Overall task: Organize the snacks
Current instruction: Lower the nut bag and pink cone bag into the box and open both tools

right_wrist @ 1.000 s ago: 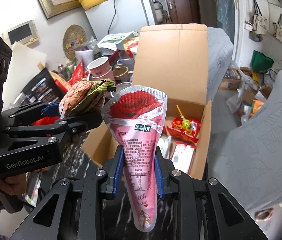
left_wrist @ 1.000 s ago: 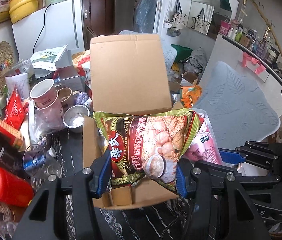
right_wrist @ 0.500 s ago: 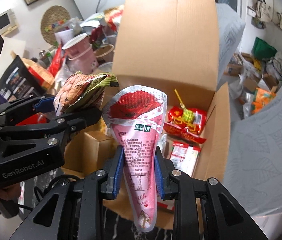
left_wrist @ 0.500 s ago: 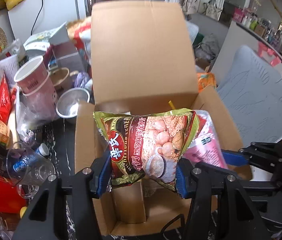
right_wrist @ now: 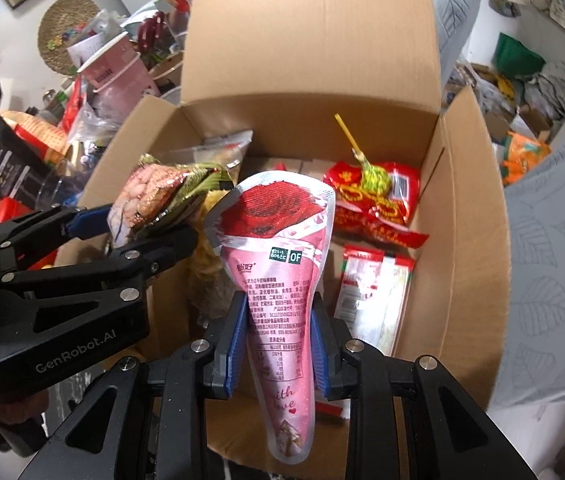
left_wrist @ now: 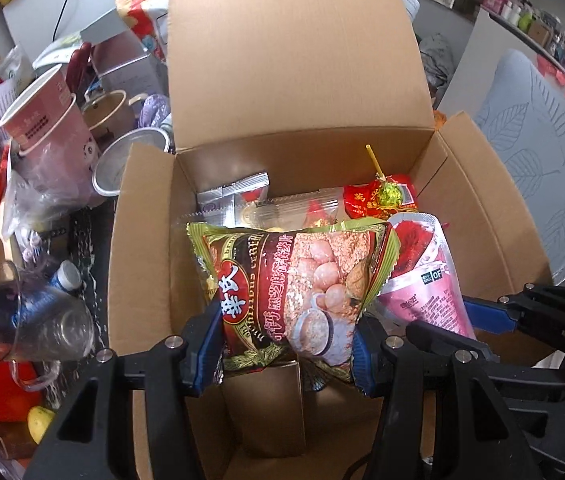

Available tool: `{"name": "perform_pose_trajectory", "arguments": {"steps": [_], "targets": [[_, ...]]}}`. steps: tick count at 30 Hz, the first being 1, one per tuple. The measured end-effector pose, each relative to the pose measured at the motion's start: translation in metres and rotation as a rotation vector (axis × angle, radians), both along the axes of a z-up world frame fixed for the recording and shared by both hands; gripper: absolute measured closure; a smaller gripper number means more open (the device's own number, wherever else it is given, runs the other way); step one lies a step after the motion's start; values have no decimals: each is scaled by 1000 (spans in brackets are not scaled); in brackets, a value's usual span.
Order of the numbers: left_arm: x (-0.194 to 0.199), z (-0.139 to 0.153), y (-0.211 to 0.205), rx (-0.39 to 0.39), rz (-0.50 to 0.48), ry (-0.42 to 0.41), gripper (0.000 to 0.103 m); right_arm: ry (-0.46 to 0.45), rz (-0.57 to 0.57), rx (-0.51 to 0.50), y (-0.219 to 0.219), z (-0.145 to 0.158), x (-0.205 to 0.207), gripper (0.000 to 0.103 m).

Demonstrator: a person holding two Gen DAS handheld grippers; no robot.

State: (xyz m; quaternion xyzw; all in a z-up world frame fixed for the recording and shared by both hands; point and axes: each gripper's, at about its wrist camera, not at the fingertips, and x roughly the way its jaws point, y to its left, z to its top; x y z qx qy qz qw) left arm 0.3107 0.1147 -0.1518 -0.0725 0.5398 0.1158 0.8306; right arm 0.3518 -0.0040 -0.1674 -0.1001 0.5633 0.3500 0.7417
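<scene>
Left gripper (left_wrist: pixel 286 350) and right gripper (right_wrist: pixel 278 344) side by side, both clamped tight.

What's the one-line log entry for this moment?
left gripper: shut on brown snack bag | right gripper: shut on pink cone pouch | both over open cardboard box

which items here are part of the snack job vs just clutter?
Job:
- green snack bag, held by left gripper
- pink cone pouch, held by right gripper
- cardboard box
- red candy bag in the box

Clutter:
- pink paper cups
- metal bowl
- glass measuring cup
</scene>
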Motion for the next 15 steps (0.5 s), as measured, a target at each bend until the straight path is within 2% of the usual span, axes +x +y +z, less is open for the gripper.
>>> {"name": "perform_pose_trajectory", "arguments": {"steps": [5, 15], "targets": [[4, -5, -6, 49, -9, 22, 50, 14, -34, -25, 0, -10, 4, 73], [8, -12, -7, 84, -4, 73, 49, 46, -60, -58, 0, -20, 5, 71]]}}
